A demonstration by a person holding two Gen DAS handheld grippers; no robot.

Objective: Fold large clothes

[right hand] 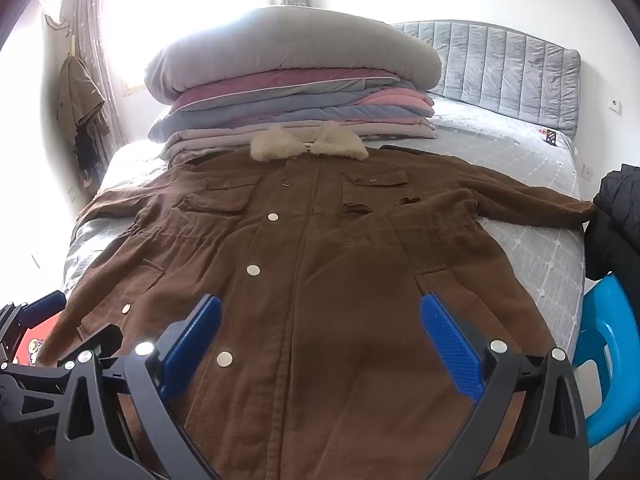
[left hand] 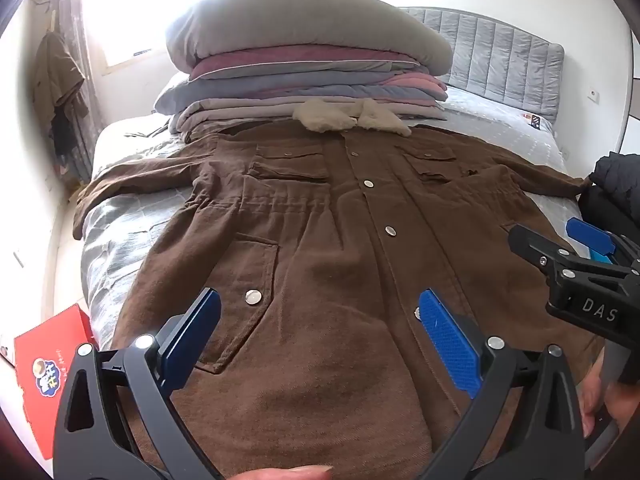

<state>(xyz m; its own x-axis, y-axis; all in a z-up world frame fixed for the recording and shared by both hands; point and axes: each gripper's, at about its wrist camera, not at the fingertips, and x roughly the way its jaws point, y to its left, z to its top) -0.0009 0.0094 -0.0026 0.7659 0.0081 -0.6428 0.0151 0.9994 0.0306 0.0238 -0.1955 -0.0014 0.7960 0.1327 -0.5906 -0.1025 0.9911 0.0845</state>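
Both grippers hang released above the lower half of the brown coat (left hand: 320, 220), their blue pads spread wide with nothing between them. Left gripper (left hand: 320, 344) sits over the coat's hem beside the lower patch pocket (left hand: 244, 280); right gripper (right hand: 320, 344) sits over the hem on the other side of the snap-button placket (right hand: 272, 264), and its black frame also shows at the coat's right edge in the left wrist view. Spread jaws suit this stage, in my judgement: the coat is laid out and nothing is pinched yet, so each gripper is free to reach for a side or sleeve

The coat lies face up and buttoned on the bed (right hand: 532, 252), flattened so the folds can start from a smooth shape. Its fleece collar (right hand: 308, 144) touches the stack of folded bedding (right hand: 292, 80) beyond the coat, and both sleeves stretch outward across the bed. Near the coat's left sleeve a red box (left hand: 52, 364) shows off the bed; beyond its right sleeve cuff is dark clothing (right hand: 620, 208), with a blue stool (right hand: 608, 360) nearer the hem. Folding looks not yet begun
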